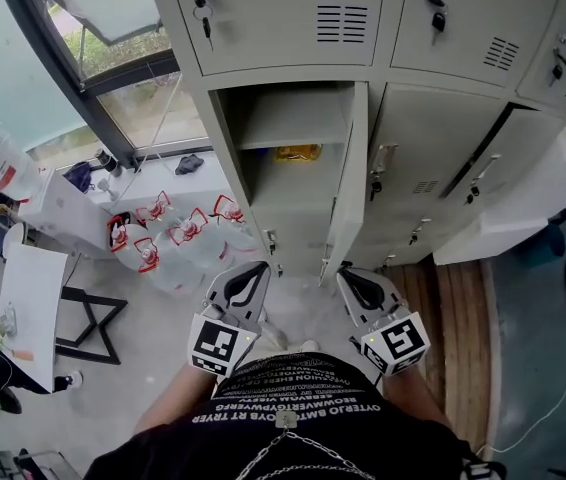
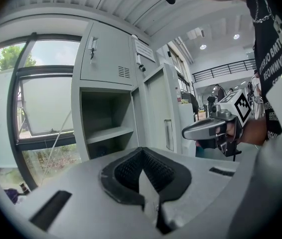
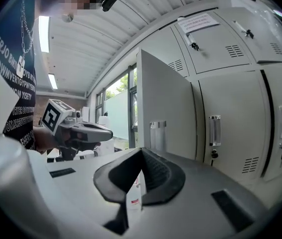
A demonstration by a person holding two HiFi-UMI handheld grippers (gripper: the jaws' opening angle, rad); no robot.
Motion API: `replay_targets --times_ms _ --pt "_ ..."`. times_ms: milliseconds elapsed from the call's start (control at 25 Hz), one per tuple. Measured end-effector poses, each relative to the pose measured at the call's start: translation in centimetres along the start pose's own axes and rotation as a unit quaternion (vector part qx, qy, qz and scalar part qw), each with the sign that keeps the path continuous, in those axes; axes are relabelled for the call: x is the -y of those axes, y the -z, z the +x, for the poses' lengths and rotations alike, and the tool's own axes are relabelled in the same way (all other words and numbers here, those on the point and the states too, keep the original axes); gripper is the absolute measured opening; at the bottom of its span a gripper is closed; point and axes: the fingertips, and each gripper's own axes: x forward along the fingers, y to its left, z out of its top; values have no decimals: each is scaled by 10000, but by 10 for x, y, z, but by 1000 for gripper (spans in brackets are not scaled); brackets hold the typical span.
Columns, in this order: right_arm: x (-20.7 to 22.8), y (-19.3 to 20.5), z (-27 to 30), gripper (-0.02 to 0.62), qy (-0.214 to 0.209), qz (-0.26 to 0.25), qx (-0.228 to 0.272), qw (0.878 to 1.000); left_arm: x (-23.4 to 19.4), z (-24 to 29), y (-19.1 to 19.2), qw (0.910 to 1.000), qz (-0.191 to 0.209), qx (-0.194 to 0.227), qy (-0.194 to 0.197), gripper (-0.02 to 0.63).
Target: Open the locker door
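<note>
The grey locker door [image 1: 348,183] stands swung open, edge-on toward me, with its handle plate [image 3: 157,133] showing in the right gripper view. Behind it the open compartment [image 1: 283,168] has a shelf [image 2: 110,133] and a yellow thing [image 1: 298,152] inside. My left gripper [image 1: 250,276] is held low in front of the locker with its jaws together and nothing between them; its tip [image 2: 141,151] points at the compartment. My right gripper [image 1: 356,282] hangs just short of the door's lower edge, shut and empty [image 3: 141,151]. Neither touches the door.
Several large water bottles [image 1: 178,233] stand on the floor left of the locker, below a window [image 1: 113,38]. A white table [image 1: 28,298] and a black frame [image 1: 88,323] are at the left. Another locker door [image 1: 523,208] hangs open at the right. Keys [image 1: 203,13] hang in the upper lockers.
</note>
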Motion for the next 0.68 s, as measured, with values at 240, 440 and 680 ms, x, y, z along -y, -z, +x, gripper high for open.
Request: replay_targets --times_ms 240,440,680 --pt "-1 1 7 -3 -108 14 -42 9999 -8 2 3 10000 -40 -31 -41 -8" --pt "-5 0 13 -3 -245 -17 -51 9997 -11 7 3 10000 -58 10 -29 -8" --pt "-15 -1 26 -3 -377 -24 -67 9993 -16 10 4 10000 -85 20 -3 -8"
